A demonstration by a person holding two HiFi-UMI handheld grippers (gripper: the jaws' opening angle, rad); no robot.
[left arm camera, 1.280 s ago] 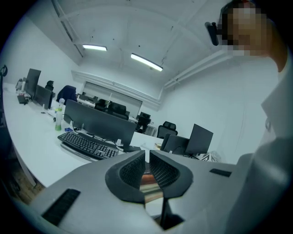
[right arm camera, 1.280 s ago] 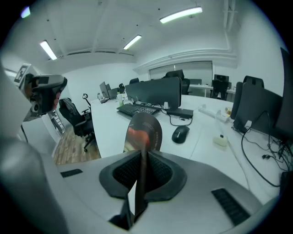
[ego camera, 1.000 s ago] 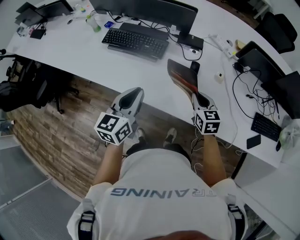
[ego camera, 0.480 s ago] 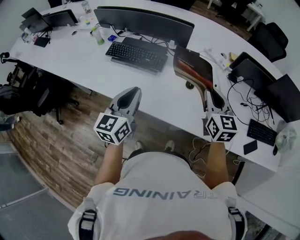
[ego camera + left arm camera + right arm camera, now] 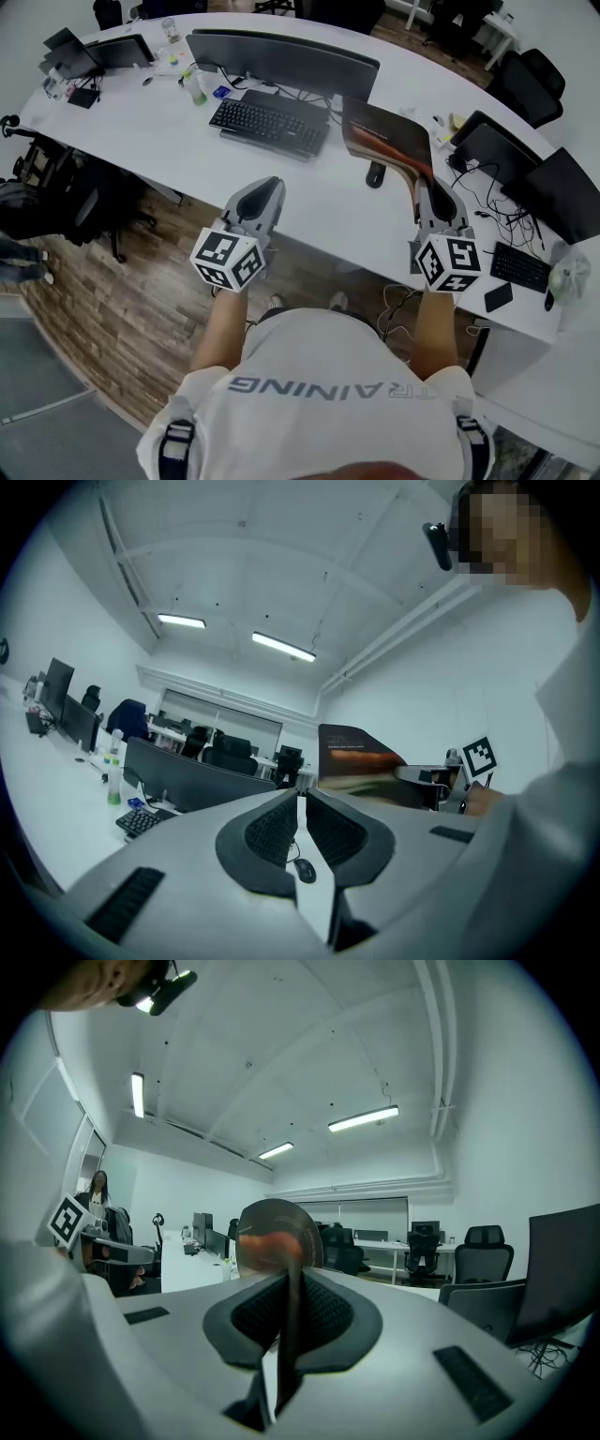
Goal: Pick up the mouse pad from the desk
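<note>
The mouse pad (image 5: pixel 384 131), dark with an orange-red print, hangs in the air above the white desk (image 5: pixel 169 131), bent and tilted. My right gripper (image 5: pixel 424 187) is shut on its near edge. In the right gripper view the pad (image 5: pixel 277 1232) stands edge-on between the pads and curls up beyond my right gripper (image 5: pixel 289 1274). My left gripper (image 5: pixel 267 183) hovers over the desk's front edge, jaws shut with nothing between them. The left gripper view shows my left gripper (image 5: pixel 300 792) pointing level, with the lifted pad (image 5: pixel 356 761) off to its right.
A black mouse (image 5: pixel 375 174) lies on the desk under the lifted pad. A keyboard (image 5: pixel 270 122) and a wide monitor (image 5: pixel 281 61) sit to the left. Laptops (image 5: pixel 506 150), cables and a phone (image 5: pixel 499 296) crowd the right end. A green bottle (image 5: pixel 194 89) stands at the back left.
My right gripper has risen with the mouse pad, which has come up off the desk and away from the mouse. My left gripper has risen a little.
</note>
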